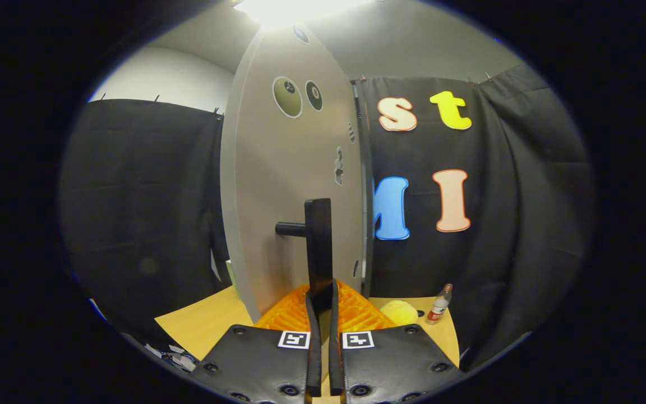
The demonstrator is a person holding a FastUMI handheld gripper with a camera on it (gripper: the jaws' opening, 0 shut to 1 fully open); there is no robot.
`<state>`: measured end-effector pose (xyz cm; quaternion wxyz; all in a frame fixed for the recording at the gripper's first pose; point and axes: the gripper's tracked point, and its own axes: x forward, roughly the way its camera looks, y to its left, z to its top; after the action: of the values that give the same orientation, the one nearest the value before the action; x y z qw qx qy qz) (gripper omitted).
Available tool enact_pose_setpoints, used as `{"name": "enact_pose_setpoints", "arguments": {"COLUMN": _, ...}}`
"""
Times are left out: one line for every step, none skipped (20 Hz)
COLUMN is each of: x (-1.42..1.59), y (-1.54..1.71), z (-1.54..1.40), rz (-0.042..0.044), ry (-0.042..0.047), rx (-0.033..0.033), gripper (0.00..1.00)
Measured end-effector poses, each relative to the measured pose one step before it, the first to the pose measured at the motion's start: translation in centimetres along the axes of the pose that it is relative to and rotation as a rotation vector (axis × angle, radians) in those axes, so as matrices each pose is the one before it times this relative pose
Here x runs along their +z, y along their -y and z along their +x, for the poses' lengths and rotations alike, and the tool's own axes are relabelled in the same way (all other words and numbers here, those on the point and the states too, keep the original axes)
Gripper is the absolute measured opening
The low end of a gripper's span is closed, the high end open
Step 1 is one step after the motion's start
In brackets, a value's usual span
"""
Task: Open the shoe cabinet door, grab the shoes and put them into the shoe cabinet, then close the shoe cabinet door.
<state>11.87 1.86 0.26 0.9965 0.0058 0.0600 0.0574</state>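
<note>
Door handle: I have the dark bar handle (318, 247) of the shoe cabinet door (289, 196) running upright straight ahead, its lower end dropping between my fingers.
Gripper: my gripper (322, 314) has its two fingers drawn nearly together around the bottom of that handle; they look to be pressing on it from both sides, so I judge it clamped, though the contact itself is partly hidden.
Long axis: the handle stands vertical, with a short stub tying it back to the door face on its left.
Door: the pale panel rises beyond the fingers, seen at an angle, its far edge to the right of the handle; it appears swung partly out from the cabinet.
Step in hand: I judge this to be a door move, opening or closing; I cannot tell which.
Shoes: I cannot pick out any shoes.
Surface: a wooden table (205, 325) lies under the fingers, with an orange slatted rack (356, 314) just ahead of them.
Room: to the right sit a yellow soft object (398, 311) and a small bottle (439, 306), near each other, against the black cloth wall.
</note>
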Motion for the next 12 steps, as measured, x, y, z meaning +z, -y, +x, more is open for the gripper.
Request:
{"name": "enact_pose_setpoints", "arguments": {"x": 0.098, "y": 1.147, "z": -0.080, "rz": -0.04170, "ry": 0.01069, "rx": -0.04849, "gripper": 0.07}}
{"name": "enact_pose_setpoints", "arguments": {"x": 0.212, "y": 1.640, "z": -0.310, "rz": -0.02561, "ry": 0.00792, "rx": -0.04178, "gripper": 0.07}}
{"name": "enact_pose_setpoints", "arguments": {"x": 0.260, "y": 0.977, "z": 0.065, "rz": 0.00918, "ry": 0.00616, "rx": -0.01009, "gripper": 0.08}}
{"name": "enact_pose_setpoints", "arguments": {"x": -0.064, "y": -0.735, "z": -0.312, "rz": 0.04016, "ry": -0.00478, "rx": 0.02199, "gripper": 0.08}}
{"name": "enact_pose_setpoints", "arguments": {"x": -0.677, "y": -0.745, "z": 1.064, "rz": 0.04194, "ry": -0.01024, "rx": 0.01646, "gripper": 0.08}}
{"name": "enact_pose_setpoints", "arguments": {"x": -0.266, "y": -0.491, "z": -0.441, "rz": 0.01998, "ry": -0.00961, "rx": -0.01209, "gripper": 0.09}}
{"name": "enact_pose_setpoints", "arguments": {"x": 0.242, "y": -0.036, "z": -0.171, "rz": 0.01345, "ry": 0.00127, "rx": -0.00524, "gripper": 0.13}}
{"name": "enact_pose_setpoints", "arguments": {"x": 0.223, "y": 0.462, "z": -0.095, "rz": 0.00271, "ry": 0.01629, "rx": -0.03803, "gripper": 0.19}}
{"name": "enact_pose_setpoints", "arguments": {"x": 0.116, "y": 0.829, "z": 0.159, "rz": 0.00179, "ry": 0.01273, "rx": -0.04243, "gripper": 0.25}}
{"name": "enact_pose_setpoints", "arguments": {"x": -0.003, "y": 0.274, "z": -0.137, "rz": 0.01279, "ry": -0.00201, "rx": -0.02159, "gripper": 0.25}}
{"name": "enact_pose_setpoints", "arguments": {"x": -0.362, "y": -0.121, "z": -0.186, "rz": 0.01196, "ry": -0.01070, "rx": -0.01162, "gripper": 0.25}}
{"name": "enact_pose_setpoints", "arguments": {"x": -0.113, "y": 0.128, "z": -0.437, "rz": -0.00124, "ry": -0.00258, "rx": -0.01878, "gripper": 0.26}}
